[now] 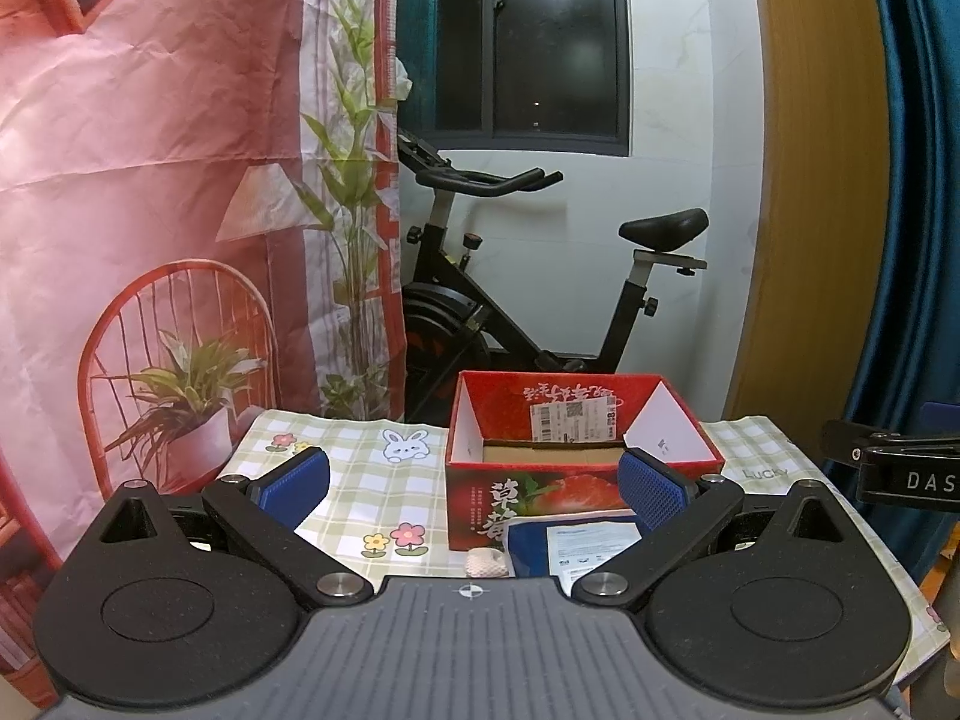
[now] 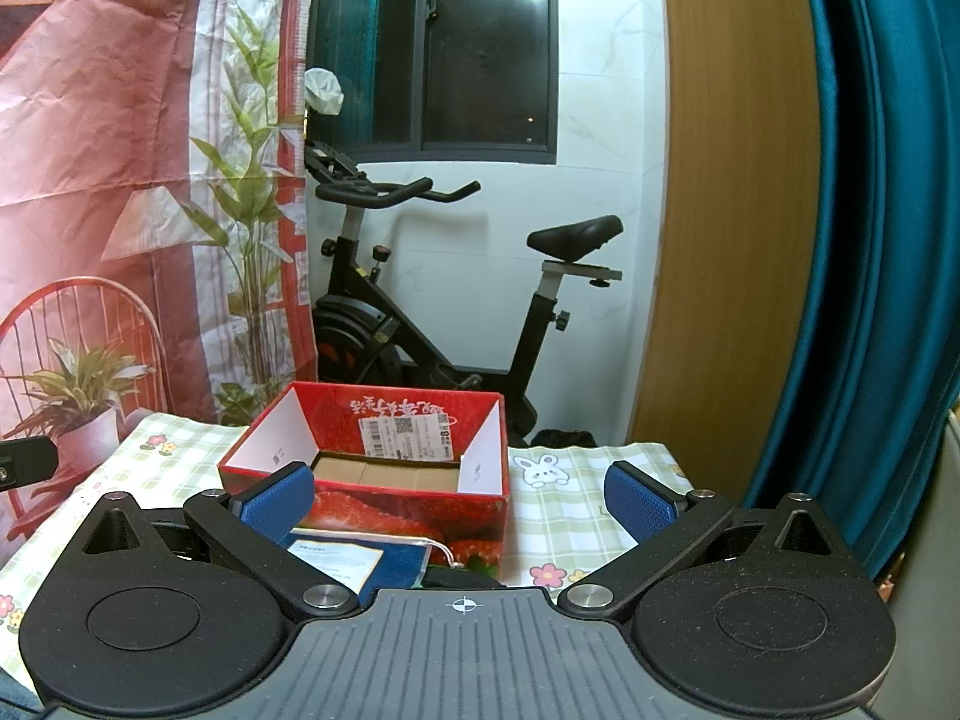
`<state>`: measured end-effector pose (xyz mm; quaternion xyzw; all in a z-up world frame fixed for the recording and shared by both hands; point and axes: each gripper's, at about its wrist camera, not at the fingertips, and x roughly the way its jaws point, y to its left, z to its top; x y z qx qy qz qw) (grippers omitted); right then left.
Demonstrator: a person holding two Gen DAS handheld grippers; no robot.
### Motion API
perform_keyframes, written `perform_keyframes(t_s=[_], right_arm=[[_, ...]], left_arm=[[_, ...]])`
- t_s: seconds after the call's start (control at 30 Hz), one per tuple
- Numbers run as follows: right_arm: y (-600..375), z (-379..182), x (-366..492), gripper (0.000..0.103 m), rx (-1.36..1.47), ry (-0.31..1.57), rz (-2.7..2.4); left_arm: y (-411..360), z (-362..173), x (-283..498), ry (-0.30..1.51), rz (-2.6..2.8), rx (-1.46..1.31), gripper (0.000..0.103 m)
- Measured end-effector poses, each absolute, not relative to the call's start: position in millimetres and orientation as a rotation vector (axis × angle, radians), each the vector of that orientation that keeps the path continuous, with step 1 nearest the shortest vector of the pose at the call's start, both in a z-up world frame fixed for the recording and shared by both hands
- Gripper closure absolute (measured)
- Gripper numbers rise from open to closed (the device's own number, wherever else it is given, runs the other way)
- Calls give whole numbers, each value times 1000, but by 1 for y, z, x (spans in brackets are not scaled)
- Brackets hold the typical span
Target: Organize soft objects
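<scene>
A red strawberry-print cardboard box (image 1: 540, 495) stands open on the checked tablecloth (image 1: 372, 480), its brown floor bare. The same box (image 2: 414, 510) shows in the right wrist view. A blue soft packet with a white label (image 1: 576, 543) lies in front of the box, and a small white knitted item (image 1: 486, 563) sits at its left. In the right wrist view the blue packet (image 2: 360, 558) lies low between the fingers. My left gripper (image 1: 474, 489) is open above the table. My right gripper (image 2: 459, 501) is open too, with nothing held.
An exercise bike (image 1: 516, 300) stands behind the table by the white wall. A printed pink backdrop (image 1: 150, 180) hangs at the left, a blue curtain (image 2: 870, 240) at the right. The other gripper's black body (image 1: 894, 468) shows at the right edge.
</scene>
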<state>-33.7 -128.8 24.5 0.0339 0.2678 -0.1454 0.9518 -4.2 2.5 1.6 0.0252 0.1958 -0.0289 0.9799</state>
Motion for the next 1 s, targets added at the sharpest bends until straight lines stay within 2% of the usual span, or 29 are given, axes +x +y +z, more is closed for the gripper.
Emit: perform_keyframes(t_s=[1.0], right_arm=[[-132, 28, -33, 0, 77, 545, -274]], left_arm=[[7, -3, -4, 383, -119, 10, 1]])
